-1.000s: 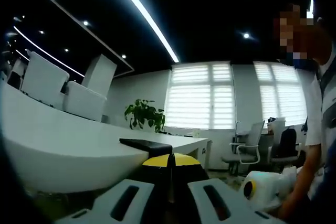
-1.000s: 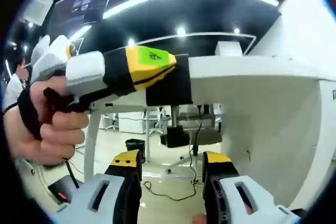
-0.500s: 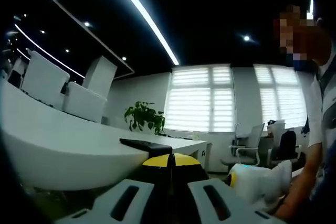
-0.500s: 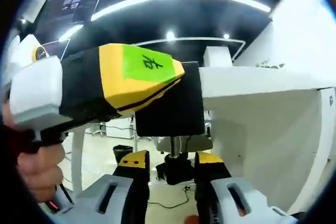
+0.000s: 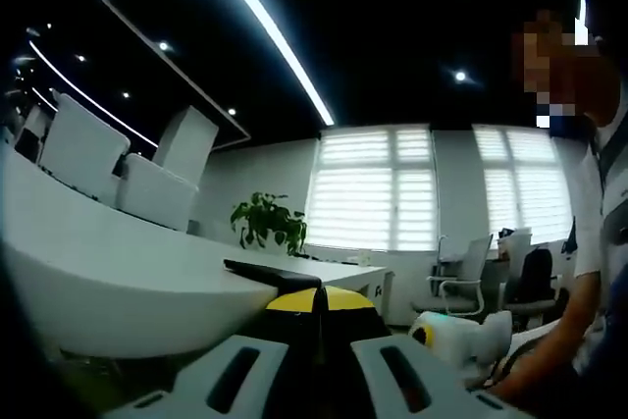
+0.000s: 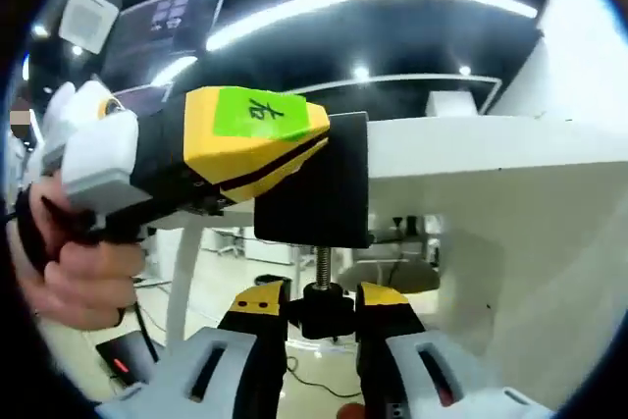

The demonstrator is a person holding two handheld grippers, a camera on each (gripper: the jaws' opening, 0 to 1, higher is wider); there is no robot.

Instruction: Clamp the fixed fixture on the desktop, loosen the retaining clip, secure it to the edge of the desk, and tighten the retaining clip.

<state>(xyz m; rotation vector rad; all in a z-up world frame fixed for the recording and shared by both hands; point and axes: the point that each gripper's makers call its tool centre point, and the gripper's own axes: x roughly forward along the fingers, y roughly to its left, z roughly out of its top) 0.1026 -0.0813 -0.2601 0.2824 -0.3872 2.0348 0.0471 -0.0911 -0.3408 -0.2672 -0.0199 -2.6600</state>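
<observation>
The black fixture (image 6: 316, 183) sits on the white table (image 6: 471, 144) edge, pinched by the left gripper (image 6: 324, 130), whose jaws are closed on it. Below, the right gripper (image 6: 322, 299) grips its screw knob (image 6: 321, 302). A potted plant (image 5: 269, 224) and office chairs (image 5: 461, 267) stand beyond

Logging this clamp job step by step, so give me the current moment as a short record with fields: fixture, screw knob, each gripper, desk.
fixture: black clamp set over the desk edge
screw knob: black knob on a threaded rod under the desk edge
right gripper: jaws on either side of the knob, closed on it
left gripper: jaws shut on the clamp from the side
desk: white desk
</observation>
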